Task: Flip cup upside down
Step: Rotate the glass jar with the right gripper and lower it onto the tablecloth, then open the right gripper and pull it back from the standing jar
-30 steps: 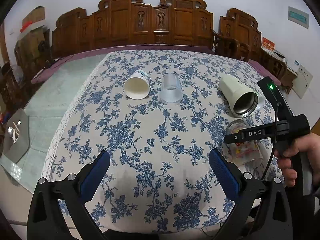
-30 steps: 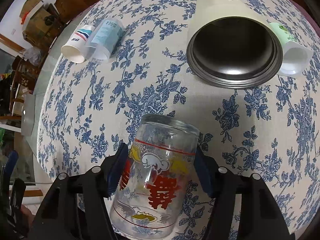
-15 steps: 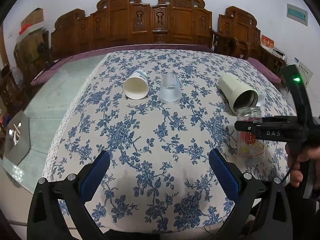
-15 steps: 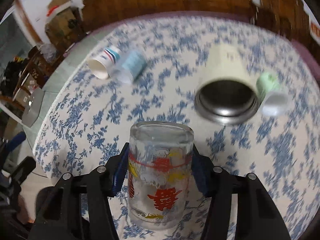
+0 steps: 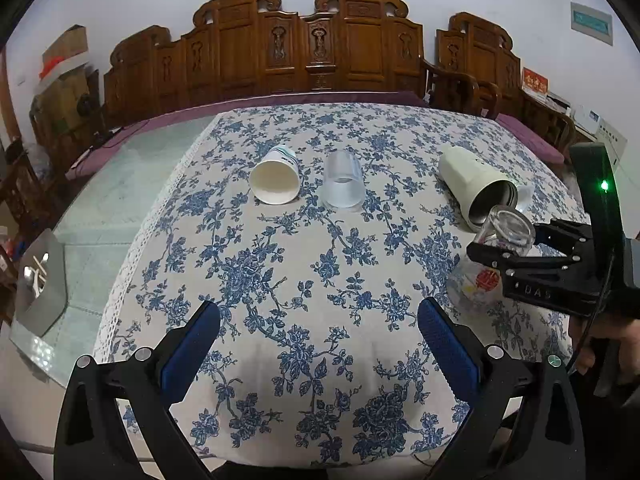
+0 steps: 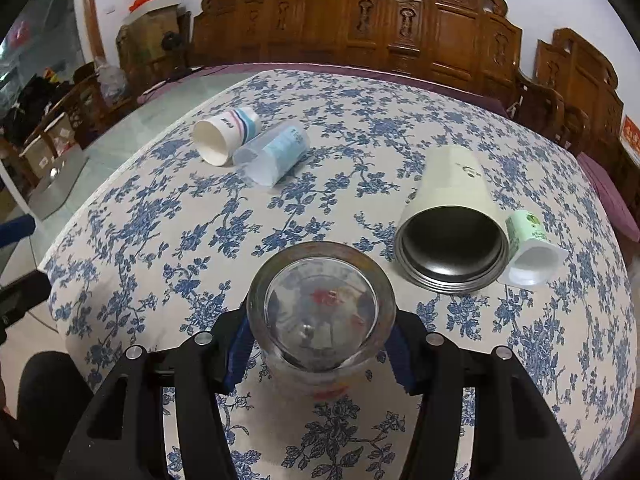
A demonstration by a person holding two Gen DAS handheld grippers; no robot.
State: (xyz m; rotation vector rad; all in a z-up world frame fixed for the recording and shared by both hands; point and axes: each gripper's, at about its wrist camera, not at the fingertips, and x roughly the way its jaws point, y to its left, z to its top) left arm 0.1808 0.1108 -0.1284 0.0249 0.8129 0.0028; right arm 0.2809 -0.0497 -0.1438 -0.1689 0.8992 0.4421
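My right gripper point(image 6: 320, 344) is shut on a clear glass cup with red and yellow print point(image 6: 320, 312). The cup is tilted, its thick base pointing up and away from me. In the left wrist view the same glass cup point(image 5: 494, 256) hangs in the right gripper point(image 5: 516, 248) above the tablecloth at the right, leaning. My left gripper point(image 5: 316, 344) is open and empty above the near edge of the table.
On the blue-flowered tablecloth point(image 5: 280, 264) lie a white paper cup point(image 5: 276, 178), a clear plastic cup point(image 5: 342, 182), a cream steel-lined tumbler point(image 6: 452, 220) and a small green-labelled pot point(image 6: 532, 248). Carved wooden chairs point(image 5: 320, 48) stand behind.
The right gripper has turned the glass cup from upright to tilted, so its base now faces the right wrist camera. The left gripper has not moved.
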